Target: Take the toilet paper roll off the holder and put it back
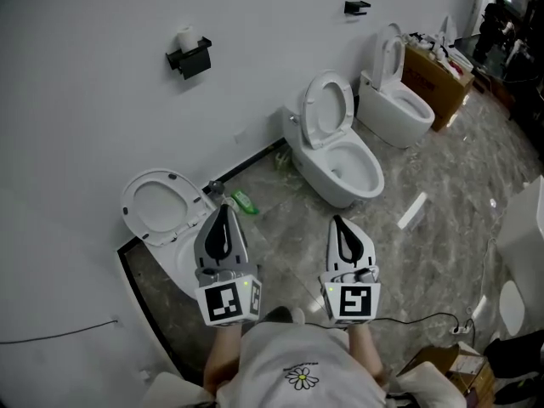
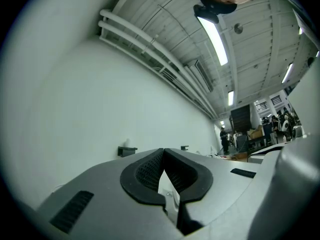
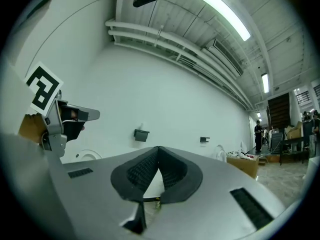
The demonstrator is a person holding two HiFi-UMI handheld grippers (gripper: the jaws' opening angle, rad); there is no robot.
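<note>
Toilet paper roll [image 1: 186,37] stands upright on a black holder [image 1: 193,59] fixed to the white wall [image 1: 85,100], well apart from both hand-held grippers, which sit low in the head view and point toward that wall. The left gripper [image 1: 223,215] and right gripper [image 1: 338,223] each have their jaws closed tip to tip with nothing between them. Likely risk: reaching in with the jaws this narrow would nudge the light roll instead of gripping it, tipping it off the holder to the floor [image 1: 442,168] near the open toilet [image 1: 157,209], so they need to spread before contact.
</note>
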